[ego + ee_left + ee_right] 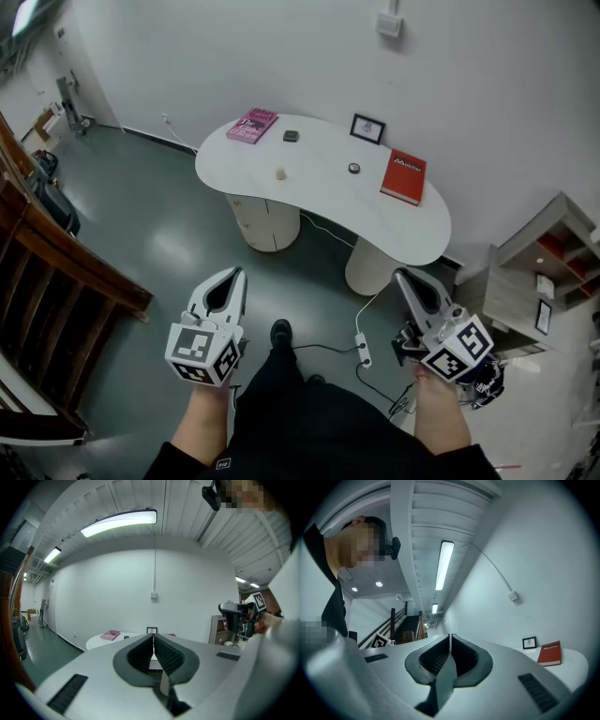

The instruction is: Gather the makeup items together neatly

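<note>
Head view: left gripper [238,274] & right gripper [397,276], each w/ jaws clenched on nothing, are held low in front of the person, well apart from the white counter [328,211]. Makeup items lie scattered on it: a small dark piece [291,136] near the pink book [251,125], a cream piece [279,173] toward the front edge, and a round dark piece [353,168] near the red book [404,176]. All are too small to identify further. Picture frame [367,128] stands at the back, by the wall. Jaws prob. closed because nothing is within reach; task appears not begun, approach needed first. Gripper views agree: pads meet, nothing between.
</note>
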### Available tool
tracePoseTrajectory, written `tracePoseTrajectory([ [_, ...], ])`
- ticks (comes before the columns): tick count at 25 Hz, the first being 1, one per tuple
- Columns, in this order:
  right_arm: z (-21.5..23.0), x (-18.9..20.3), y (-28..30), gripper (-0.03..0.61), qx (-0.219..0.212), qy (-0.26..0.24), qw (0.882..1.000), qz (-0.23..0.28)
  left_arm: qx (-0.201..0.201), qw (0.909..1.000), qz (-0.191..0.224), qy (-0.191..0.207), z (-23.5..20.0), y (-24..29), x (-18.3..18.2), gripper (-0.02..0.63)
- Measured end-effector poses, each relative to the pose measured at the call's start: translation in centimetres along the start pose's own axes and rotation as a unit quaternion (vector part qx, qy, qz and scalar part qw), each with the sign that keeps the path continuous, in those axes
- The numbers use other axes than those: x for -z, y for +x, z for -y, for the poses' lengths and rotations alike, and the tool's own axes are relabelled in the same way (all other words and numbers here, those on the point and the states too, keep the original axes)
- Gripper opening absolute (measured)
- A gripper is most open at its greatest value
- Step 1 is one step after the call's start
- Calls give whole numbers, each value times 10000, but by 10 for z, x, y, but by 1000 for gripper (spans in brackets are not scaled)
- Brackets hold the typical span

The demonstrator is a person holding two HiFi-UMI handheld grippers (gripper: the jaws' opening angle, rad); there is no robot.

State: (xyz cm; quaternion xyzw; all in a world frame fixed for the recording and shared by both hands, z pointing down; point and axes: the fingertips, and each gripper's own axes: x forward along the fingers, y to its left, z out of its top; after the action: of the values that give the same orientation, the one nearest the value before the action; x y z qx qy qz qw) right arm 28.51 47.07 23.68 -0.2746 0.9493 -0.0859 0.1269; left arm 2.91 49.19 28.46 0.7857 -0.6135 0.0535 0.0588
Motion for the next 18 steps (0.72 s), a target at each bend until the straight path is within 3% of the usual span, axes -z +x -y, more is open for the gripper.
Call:
tracePoseTrajectory([
  [10,38,14,68,38,79,9,9998,-160,156,9997,-6,-181,-52,67,3,15],
  [18,68,28,175,38,159,65,9996,-238,259,9993,-64,-251,-140,123,-7,15],
])
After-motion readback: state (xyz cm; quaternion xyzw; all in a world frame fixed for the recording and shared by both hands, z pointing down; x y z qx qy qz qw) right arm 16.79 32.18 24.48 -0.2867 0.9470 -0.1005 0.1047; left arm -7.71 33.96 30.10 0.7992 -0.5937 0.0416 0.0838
